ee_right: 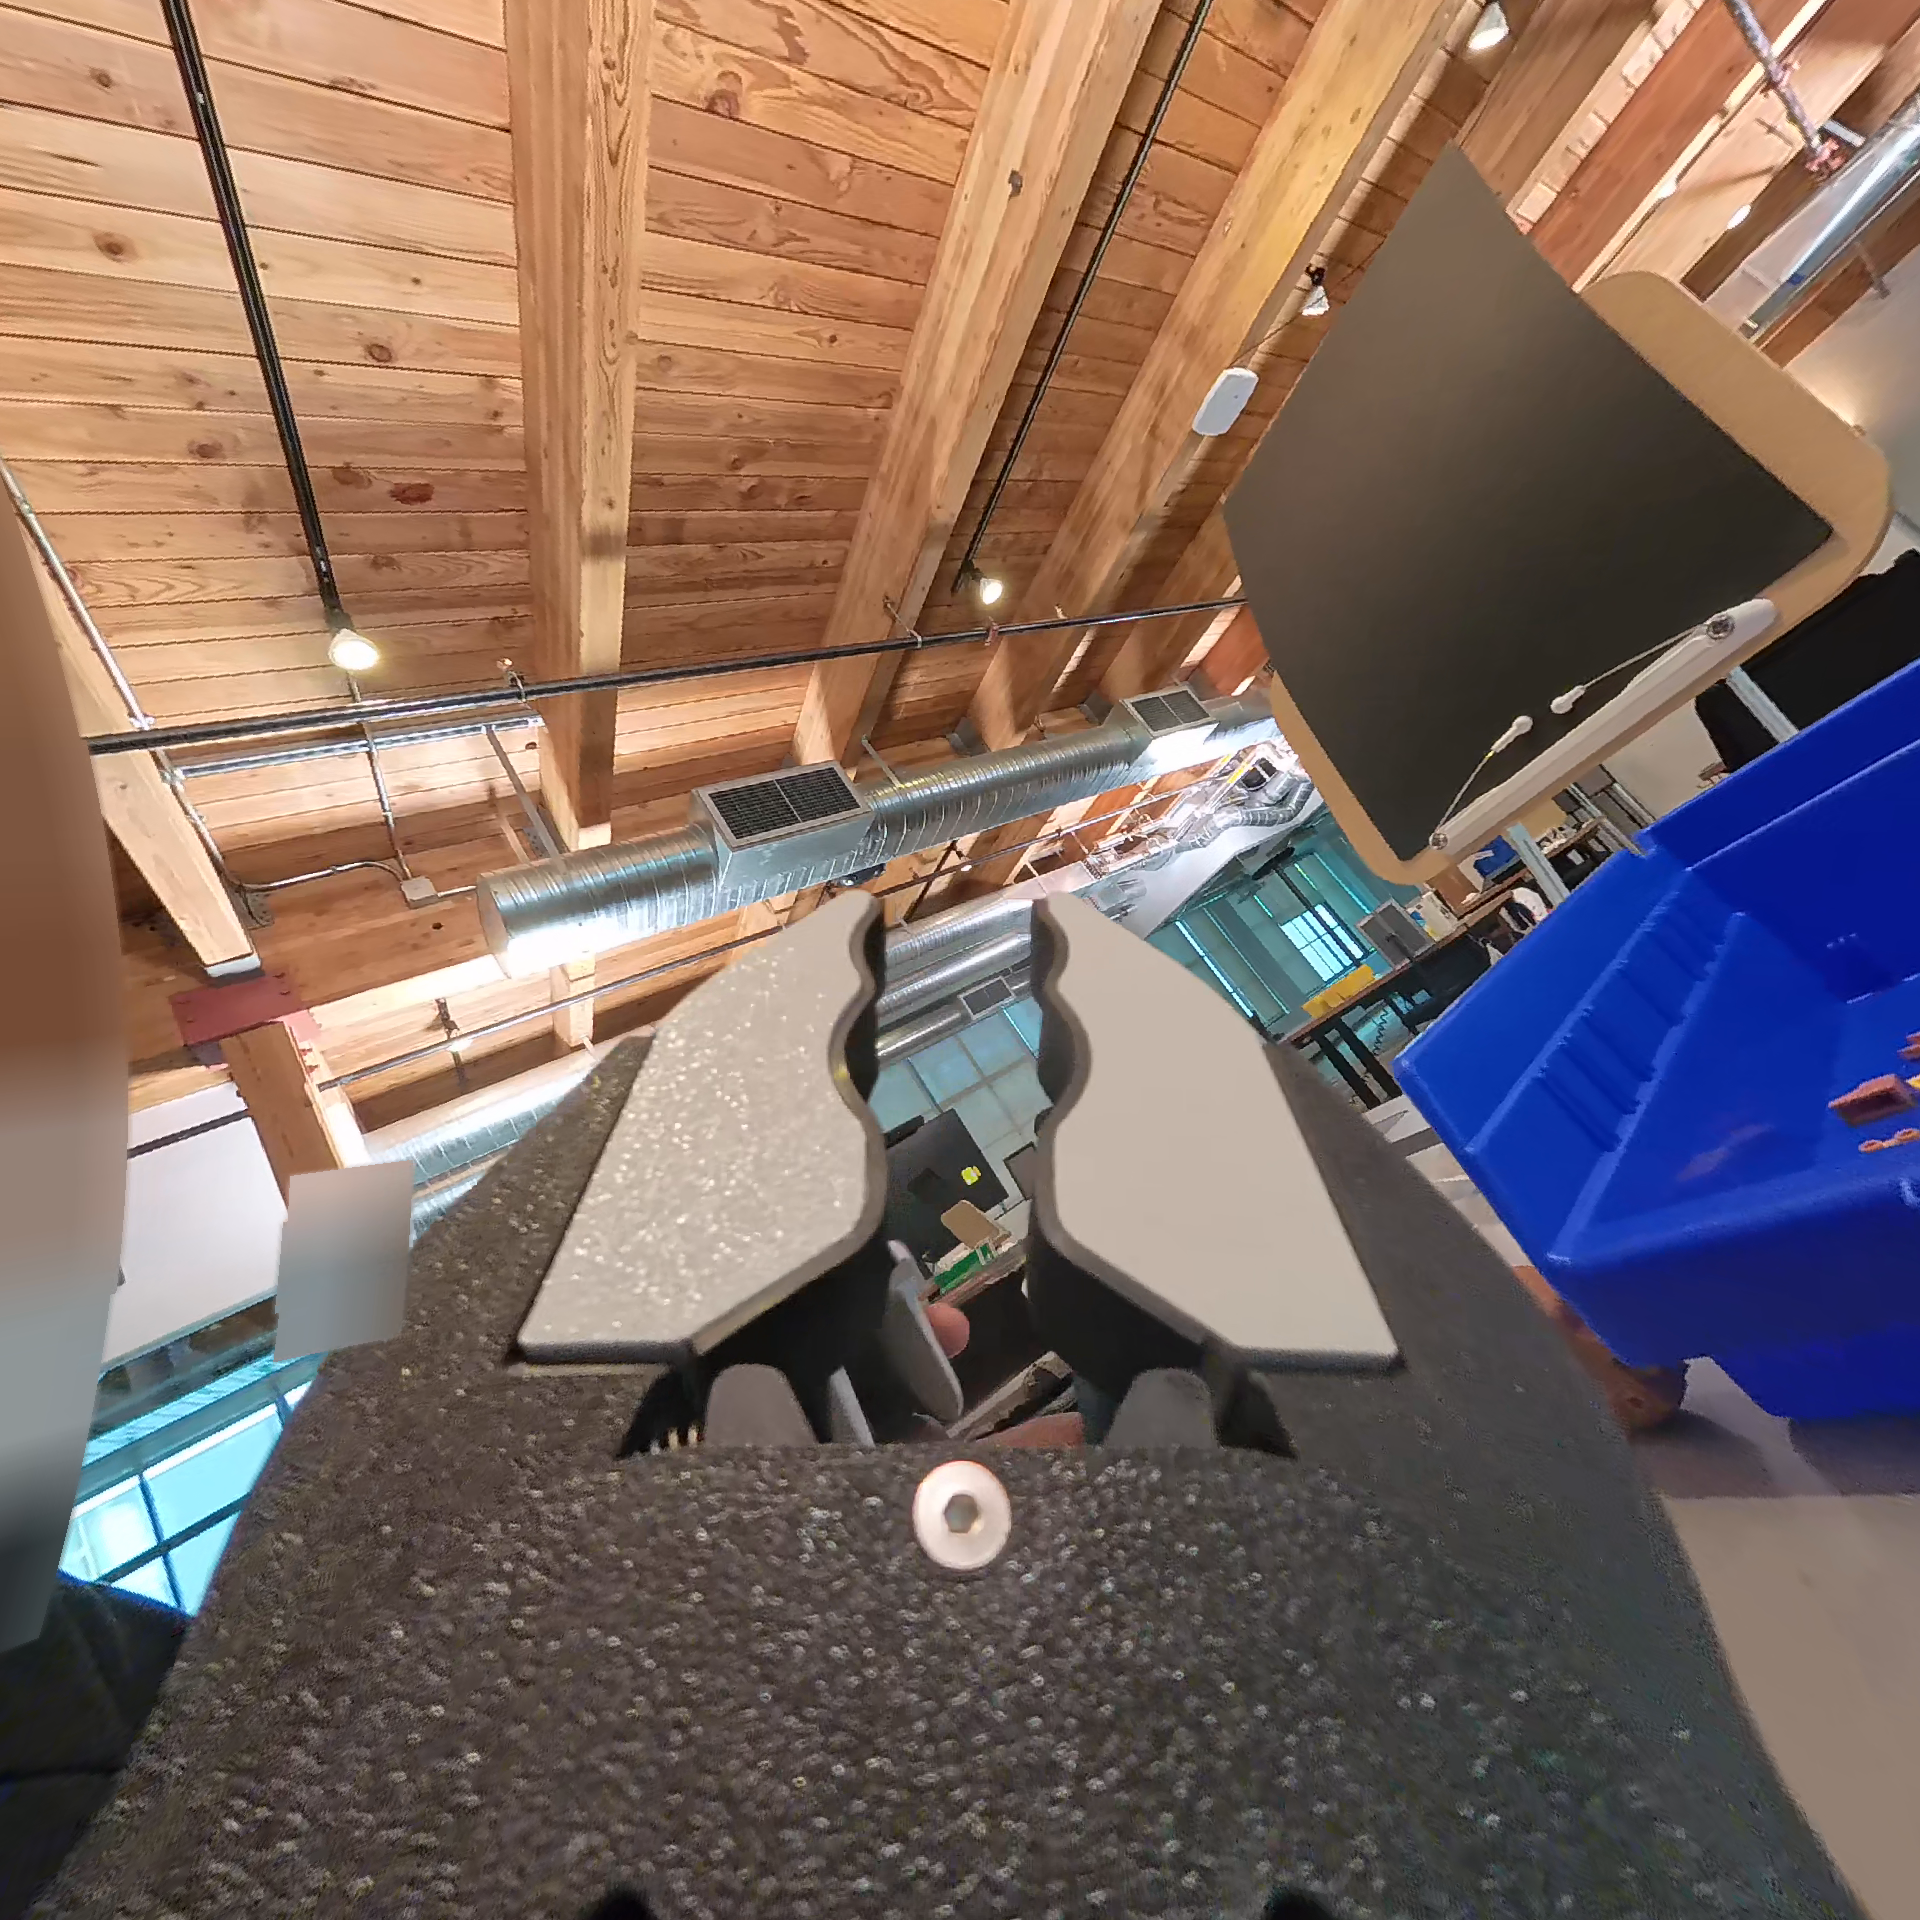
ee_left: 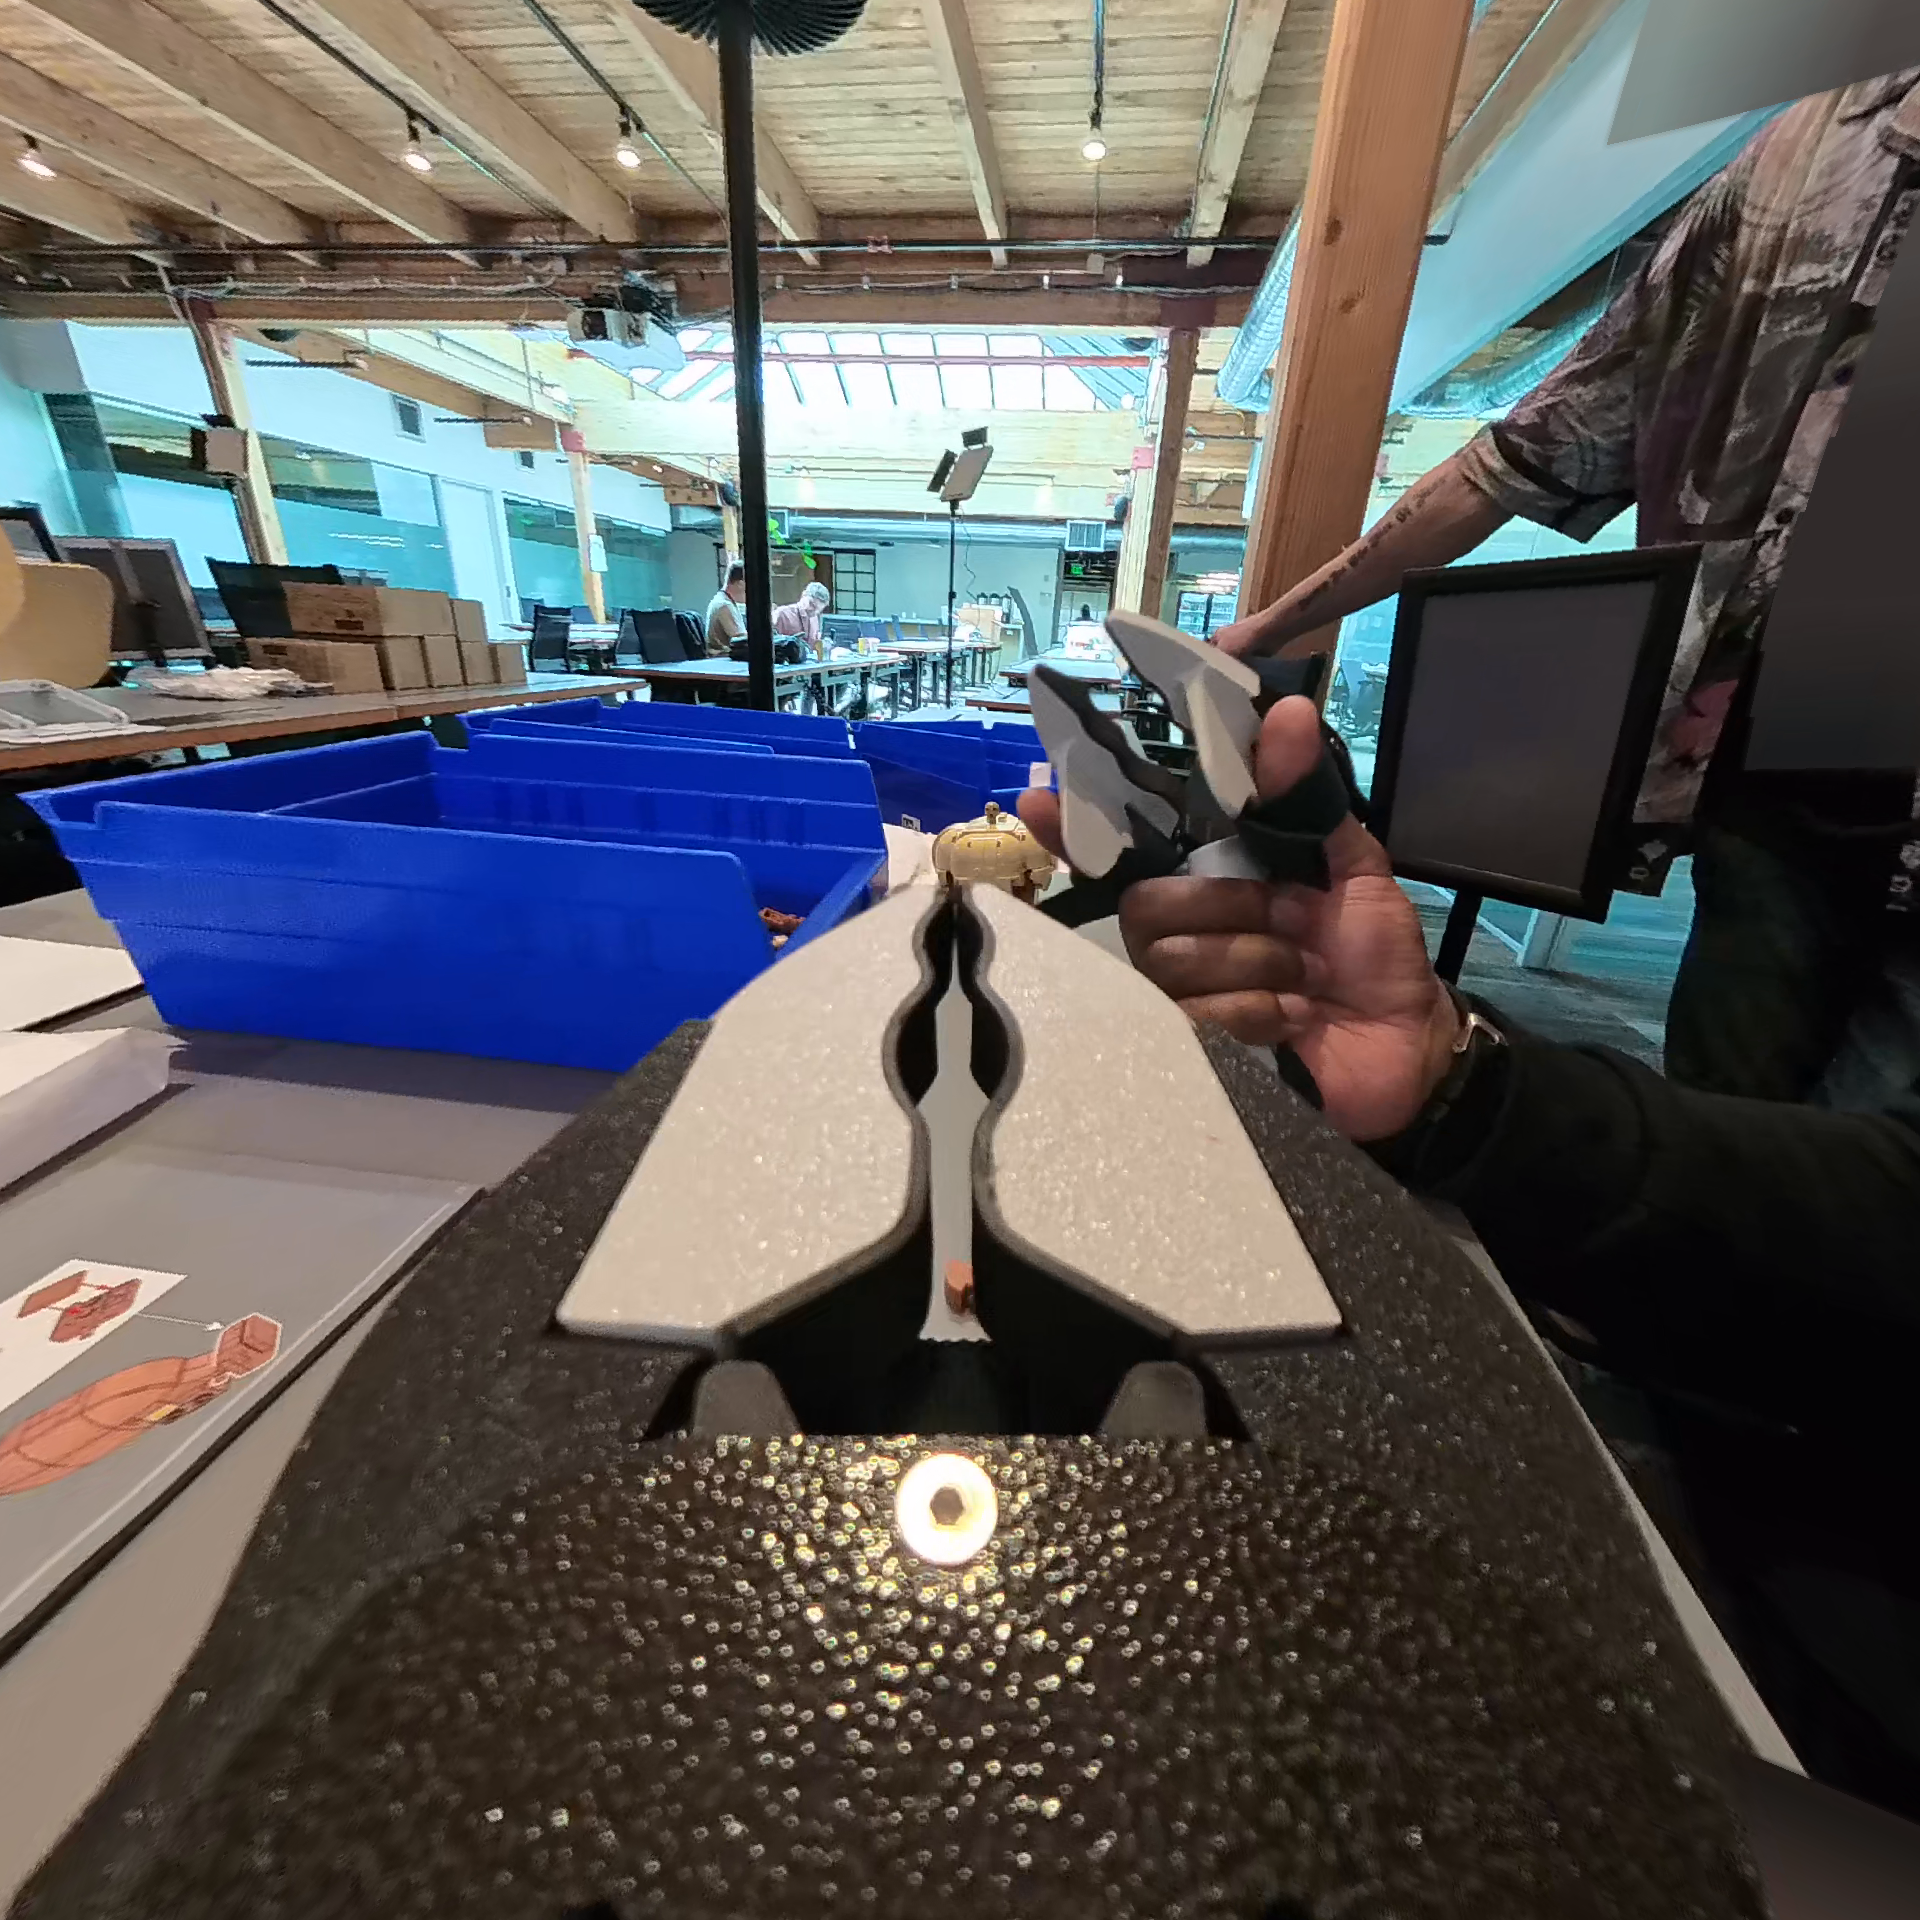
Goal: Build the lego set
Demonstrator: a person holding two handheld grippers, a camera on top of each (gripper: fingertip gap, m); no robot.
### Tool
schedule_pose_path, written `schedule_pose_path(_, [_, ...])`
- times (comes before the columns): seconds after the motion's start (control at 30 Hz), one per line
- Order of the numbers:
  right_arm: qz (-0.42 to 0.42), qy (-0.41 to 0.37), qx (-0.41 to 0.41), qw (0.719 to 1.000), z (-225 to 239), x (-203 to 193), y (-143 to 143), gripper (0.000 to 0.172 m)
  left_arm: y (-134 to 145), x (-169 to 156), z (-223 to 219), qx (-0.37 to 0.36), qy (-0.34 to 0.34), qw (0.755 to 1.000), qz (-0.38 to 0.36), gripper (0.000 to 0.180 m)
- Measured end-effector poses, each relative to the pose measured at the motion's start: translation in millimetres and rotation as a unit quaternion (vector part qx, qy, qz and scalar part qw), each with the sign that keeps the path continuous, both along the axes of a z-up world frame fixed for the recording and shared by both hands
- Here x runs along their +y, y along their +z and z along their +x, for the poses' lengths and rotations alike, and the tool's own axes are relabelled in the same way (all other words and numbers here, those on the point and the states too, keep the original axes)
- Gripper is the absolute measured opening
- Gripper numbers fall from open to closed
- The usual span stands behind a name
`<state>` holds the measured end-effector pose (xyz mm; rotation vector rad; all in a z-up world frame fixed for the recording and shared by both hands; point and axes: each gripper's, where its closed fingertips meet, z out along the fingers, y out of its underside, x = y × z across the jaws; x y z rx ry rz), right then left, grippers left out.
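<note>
At twelve o'clock beyond the left tool — pressed together, bare — stands a tan toy; right tool spread, bare.

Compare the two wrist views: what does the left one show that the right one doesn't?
Left view only: the shut left claw, a tan toy figure just beyond its tips, an instruction sheet, and a hand holding the right claw. Right view only: the open right claw's own fingers aimed at a wooden ceiling and metal duct. Both: blue bins holding small brown pieces.
</note>
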<state>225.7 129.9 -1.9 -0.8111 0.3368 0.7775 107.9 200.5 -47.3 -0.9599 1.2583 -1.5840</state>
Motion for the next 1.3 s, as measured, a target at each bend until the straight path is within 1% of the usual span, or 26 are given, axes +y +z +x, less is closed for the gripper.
schedule_pose_path(0.03, [0.002,0.000,0.001,1.000,0.2,-0.6,0.4,0.025,1.1,1.1,0.2,-0.004,0.005,1.000,-0.004,0.010])
schedule_pose_path(0.07, [0.006,-0.001,0.000,1.000,0.4,-1.6,0.7,0.017,1.3,2.2,0.7,-0.003,0.006,1.000,-0.010,0.019])
schedule_pose_path(0.1, [0.012,-0.002,-0.001,1.000,0.3,-3.1,1.3,0.002,0.6,3.9,1.3,0.000,0.008,1.000,-0.014,0.023])
schedule_pose_path(0.13, [0.014,-0.003,-0.001,1.000,0.2,-3.8,1.9,0.000,0.0,6.0,1.9,0.002,0.012,1.000,-0.017,0.025])
schedule_pose_path(0.2, [0.011,-0.006,-0.006,1.000,-0.4,-3.3,1.7,0.000,0.3,8.3,1.7,0.001,0.015,1.000,-0.022,0.026])
schedule_pose_path(0.23, [0.011,-0.006,-0.007,1.000,-0.7,-3.4,1.9,0.000,0.4,8.5,1.5,0.000,0.015,1.000,-0.021,0.022])
schedule_pose_path(0.27, [0.010,-0.007,-0.007,1.000,-0.7,-3.4,1.8,0.002,1.0,7.0,0.2,-0.003,0.012,1.000,-0.015,0.006])
schedule_pose_path(0.3, [0.007,-0.008,-0.006,1.000,0.0,-2.7,1.4,0.008,1.5,4.3,-0.9,-0.006,0.005,1.000,-0.008,0.000])
schedule_pose_path(0.4, [0.001,-0.011,-0.002,1.000,1.7,-1.4,0.4,0.022,0.9,1.7,-0.2,-0.003,0.003,1.000,-0.005,0.000])
schedule_pose_path(0.47, [0.001,-0.011,-0.001,1.000,1.8,-1.4,0.4,0.024,1.8,4.9,0.5,-0.005,0.013,1.000,-0.013,0.019])
schedule_pose_path(0.5, [0.003,-0.011,-0.002,1.000,1.5,-1.9,0.7,0.019,1.4,6.5,1.0,-0.002,0.015,1.000,-0.017,0.022])
schedule_pose_path(0.53, [0.008,-0.012,-0.005,1.000,1.0,-3.2,1.4,0.005,1.4,8.4,1.3,-0.001,0.018,1.000,-0.020,0.024])
schedule_pose_path(0.57, [0.010,-0.014,-0.006,1.000,0.9,-3.9,1.9,0.000,1.7,9.7,1.0,-0.003,0.019,1.000,-0.024,0.025])
schedule_pose_path(0.63, [0.007,-0.015,-0.011,1.000,0.0,-3.2,1.8,0.000,1.7,10.4,1.0,-0.003,0.020,0.999,-0.025,0.023])
schedule_pose_path(0.67, [0.007,-0.014,-0.011,1.000,-0.4,-3.2,1.8,0.000,1.9,9.0,0.1,-0.005,0.017,1.000,-0.019,0.009])
schedule_pose_path(0.7, [0.007,-0.014,-0.010,1.000,-0.1,-3.1,1.5,0.000,2.4,5.9,-1.2,-0.009,0.009,1.000,-0.012,0.000])
schedule_pose_path(0.8, [-0.002,-0.013,-0.003,1.000,2.0,-0.8,-0.1,0.019,1.8,2.9,-0.7,-0.005,0.004,1.000,-0.009,0.001])
schedule_pose_path(0.83, [-0.003,-0.013,-0.001,1.000,2.4,-0.4,-0.3,0.023,2.0,4.4,-0.2,-0.006,0.010,1.000,-0.011,0.009])
schedule_pose_path(0.9, [-0.003,-0.014,-0.004,1.000,1.5,-0.5,-0.1,0.021,0.8,7.3,1.0,-0.001,0.015,1.000,-0.015,0.018])
schedule_pose_path(0.97, [0.003,-0.016,-0.009,1.000,0.6,-2.2,0.8,0.003,0.9,9.2,1.0,-0.002,0.018,1.000,-0.020,0.019])
schedule_pose_path(1.0, [0.002,-0.018,-0.010,1.000,0.7,-1.9,0.5,0.000,1.0,8.4,0.7,-0.001,0.014,1.000,-0.019,0.017])
schedule_pose_path(1.07, [-0.002,-0.017,-0.010,1.000,0.7,-0.8,-0.4,0.000,1.2,5.8,0.0,-0.003,0.009,1.000,-0.013,0.011])
schedule_pose_path(1.1, [0.001,-0.018,-0.008,1.000,1.1,-1.7,0.1,0.000,1.6,5.9,0.1,-0.004,0.012,1.000,-0.012,0.012])
schedule_pose_path(1.23, [-0.004,-0.019,0.001,1.000,4.0,-0.7,-1.2,0.020,0.5,8.9,1.9,0.000,0.020,1.000,-0.018,0.023])
schedule_pose_path(1.27, [-0.005,-0.019,0.001,1.000,4.0,-0.3,-1.5,0.022,0.0,9.7,2.3,0.001,0.021,1.000,-0.021,0.024])
schedule_pose_path(1.3, [-0.004,-0.019,-0.001,1.000,3.6,-0.5,-1.4,0.019,-0.5,10.1,2.5,0.002,0.021,1.000,-0.023,0.024])
